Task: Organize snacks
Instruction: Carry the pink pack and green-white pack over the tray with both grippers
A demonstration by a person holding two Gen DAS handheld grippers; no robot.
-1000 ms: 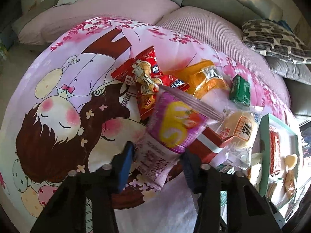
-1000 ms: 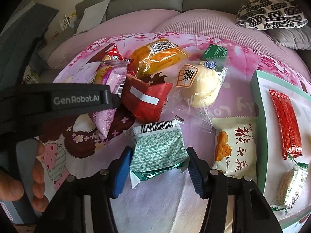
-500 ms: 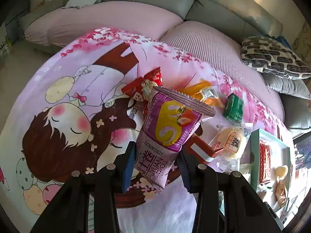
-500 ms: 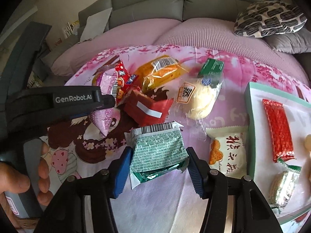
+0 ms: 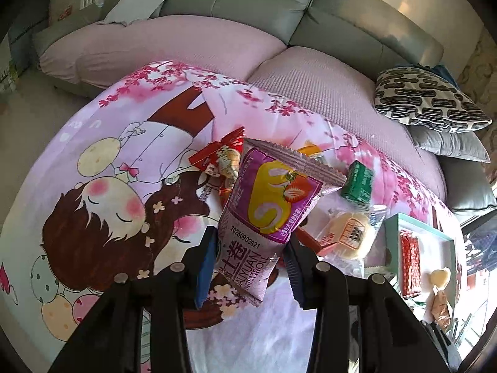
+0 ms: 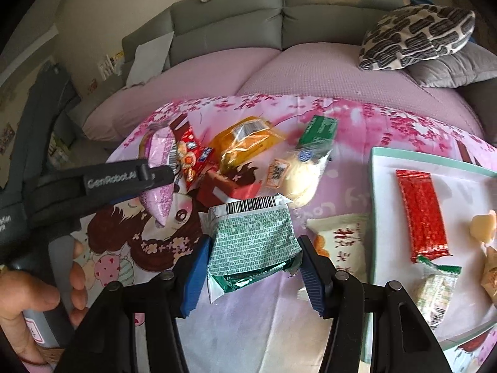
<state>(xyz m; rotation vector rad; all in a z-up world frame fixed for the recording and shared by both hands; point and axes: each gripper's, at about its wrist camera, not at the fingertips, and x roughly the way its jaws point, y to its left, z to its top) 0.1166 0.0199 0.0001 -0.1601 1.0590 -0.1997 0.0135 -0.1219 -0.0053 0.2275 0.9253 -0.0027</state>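
Note:
My left gripper (image 5: 248,267) is shut on a purple swiss roll packet (image 5: 267,208), held above the cartoon-print cloth (image 5: 108,186). That same packet (image 6: 161,180) and the left gripper's body show at the left of the right wrist view. My right gripper (image 6: 253,272) is shut on a green-and-white packet (image 6: 253,239) with a barcode on top. On the cloth lie a red snack bag (image 6: 189,155), an orange bag (image 6: 245,143), a red box (image 6: 230,189), a round bun in clear wrap (image 6: 301,174), a small green box (image 6: 320,130) and a white rice-cracker packet (image 6: 341,242).
A mint-rimmed white tray (image 6: 371,205) at the right holds a long red packet (image 6: 421,214) and several small wrapped sweets. A grey sofa with pink cushions (image 6: 310,71) and a patterned pillow (image 6: 416,37) stands behind. A person's hand (image 6: 34,295) grips the left handle.
Both grippers have risen with their packets, so the cloth and the snack pile look farther away. The purple packet now hangs clear of the pile.

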